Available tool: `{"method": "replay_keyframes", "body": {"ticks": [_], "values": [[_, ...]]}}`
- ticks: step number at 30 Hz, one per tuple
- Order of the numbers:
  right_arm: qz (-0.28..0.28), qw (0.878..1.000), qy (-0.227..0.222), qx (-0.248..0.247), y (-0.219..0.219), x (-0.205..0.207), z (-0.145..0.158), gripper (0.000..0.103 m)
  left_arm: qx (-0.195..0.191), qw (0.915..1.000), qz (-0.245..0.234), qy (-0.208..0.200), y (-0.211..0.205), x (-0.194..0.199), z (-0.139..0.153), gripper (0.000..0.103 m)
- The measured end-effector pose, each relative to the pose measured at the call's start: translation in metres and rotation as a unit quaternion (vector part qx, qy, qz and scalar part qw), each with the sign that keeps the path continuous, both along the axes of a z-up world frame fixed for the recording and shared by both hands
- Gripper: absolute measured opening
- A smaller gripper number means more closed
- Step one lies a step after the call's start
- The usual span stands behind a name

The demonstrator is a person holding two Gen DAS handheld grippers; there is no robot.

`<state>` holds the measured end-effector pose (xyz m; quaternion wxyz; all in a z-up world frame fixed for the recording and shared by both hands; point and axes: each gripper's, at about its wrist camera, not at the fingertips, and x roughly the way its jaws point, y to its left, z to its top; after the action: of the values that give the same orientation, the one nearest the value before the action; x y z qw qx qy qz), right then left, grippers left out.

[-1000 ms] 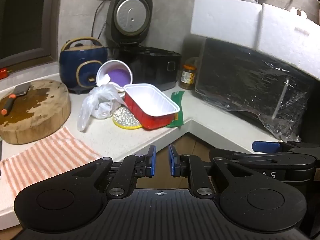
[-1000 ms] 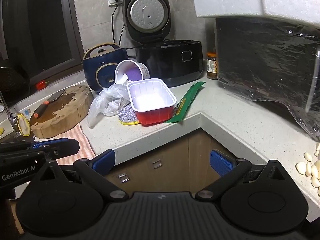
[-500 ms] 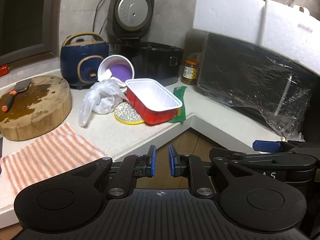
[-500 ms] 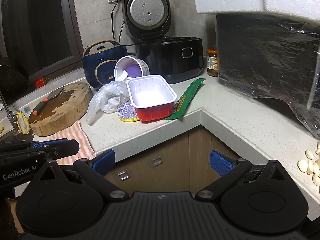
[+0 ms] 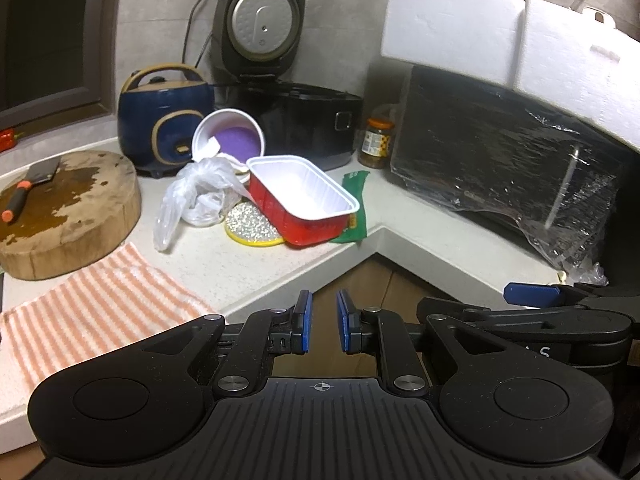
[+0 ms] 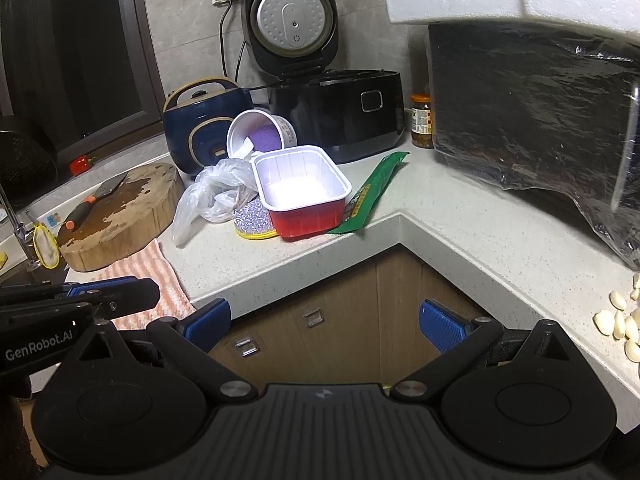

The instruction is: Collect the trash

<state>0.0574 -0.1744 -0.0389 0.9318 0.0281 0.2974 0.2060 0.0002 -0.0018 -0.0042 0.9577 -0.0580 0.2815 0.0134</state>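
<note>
Trash pile sits at the desk [image 6: 460, 216] corner: red tray [image 6: 303, 196] tilted on a sponge [image 6: 254, 222], plastic bag [image 6: 212, 196], tipped cup [image 6: 260, 132], green wrapper [image 6: 372, 192]. Left gripper [image 5: 322, 322] jaws nearly closed, empty; right gripper [image 6: 324, 320] jaws spread wide, empty. Risks: nudged tray slides off the edge; flimsy bag slips; narrow left jaws can't straddle the tray rim.

Tray [image 5: 303, 195] left of wrapper [image 5: 355, 207]

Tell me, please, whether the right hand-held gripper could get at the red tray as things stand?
Probably yes. The right hand-held gripper is open and empty, and the red tray sits near the counter edge with nothing between them; its near side is clear.
</note>
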Motion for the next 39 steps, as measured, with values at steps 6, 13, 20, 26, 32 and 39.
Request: {"method": "replay_keyframes", "body": {"ticks": [6, 13, 20, 26, 32, 39], "values": [[0.0, 1.0, 0.0, 0.0, -0.001, -0.003, 0.0, 0.101, 0.0, 1.0, 0.0, -0.001, -0.003, -0.001, 0.0, 0.018], [0.003, 1.0, 0.002, 0.002, -0.005, -0.009, -0.002, 0.101, -0.001, 1.0, 0.002, -0.001, -0.007, -0.007, 0.001, 0.018], [0.003, 1.0, 0.001, 0.003, -0.007, -0.011, -0.002, 0.101, -0.001, 1.0, 0.002, -0.002, -0.009, -0.008, 0.0, 0.017], [0.001, 1.0, 0.003, 0.005, -0.009, -0.012, -0.002, 0.101, -0.001, 1.0, 0.0, 0.0, -0.01, -0.009, 0.0, 0.017], [0.0, 1.0, 0.004, 0.006, -0.012, -0.012, -0.003, 0.101, -0.001, 1.0, -0.001, 0.002, -0.013, -0.01, -0.001, 0.017], [0.001, 1.0, 0.007, 0.006, -0.012, -0.009, -0.004, 0.101, -0.001, 1.0, -0.001, 0.003, -0.013, -0.009, -0.001, 0.017]]}}
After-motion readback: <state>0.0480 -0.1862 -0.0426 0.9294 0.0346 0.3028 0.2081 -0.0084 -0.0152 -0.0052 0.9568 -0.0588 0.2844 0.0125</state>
